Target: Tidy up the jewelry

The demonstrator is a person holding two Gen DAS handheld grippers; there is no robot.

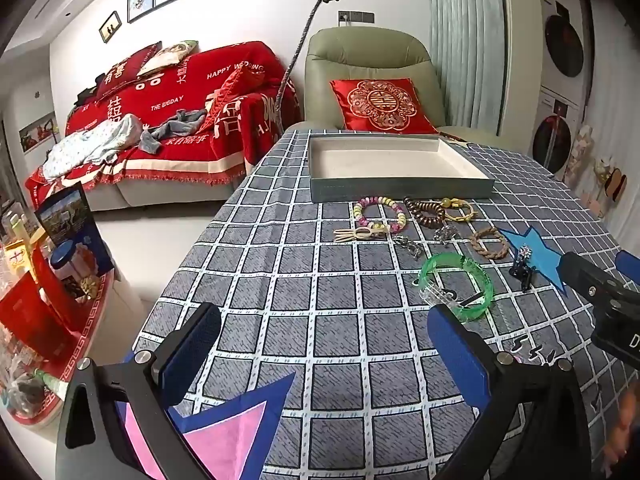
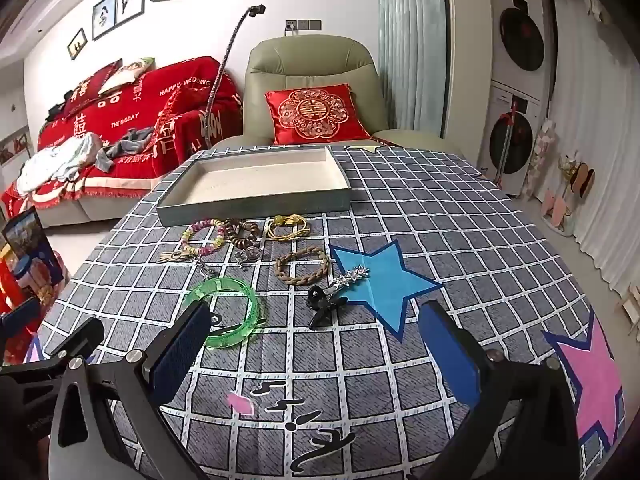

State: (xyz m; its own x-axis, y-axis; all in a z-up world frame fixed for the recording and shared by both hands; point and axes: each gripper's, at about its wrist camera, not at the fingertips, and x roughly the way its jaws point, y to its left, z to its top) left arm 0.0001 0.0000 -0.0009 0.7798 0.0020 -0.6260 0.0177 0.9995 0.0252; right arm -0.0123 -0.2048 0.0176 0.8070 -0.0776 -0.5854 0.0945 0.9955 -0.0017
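An empty grey tray (image 1: 396,191) (image 2: 256,206) with a cream lining sits at the far side of the checked tablecloth. Jewelry lies in front of it: a pastel bead bracelet (image 1: 379,211) (image 2: 202,236), a dark wooden bead bracelet (image 1: 425,210) (image 2: 242,232), a yellow cord bracelet (image 1: 458,208) (image 2: 288,226), a braided brown bracelet (image 1: 489,243) (image 2: 303,266), a green bangle (image 1: 456,286) (image 2: 228,310), a black claw clip (image 1: 523,270) (image 2: 324,306) and a silver star clip (image 2: 352,276). My left gripper (image 1: 324,354) is open and empty, short of the bangle. My right gripper (image 2: 316,356) is open and empty, just before the black clip.
A blue star (image 2: 380,280) and pink stars (image 1: 224,436) (image 2: 592,376) mark the cloth. A green armchair with a red cushion (image 1: 380,104) stands behind the table, a red-covered sofa (image 1: 172,120) to the left. A side table with jars (image 1: 52,280) is at the left edge.
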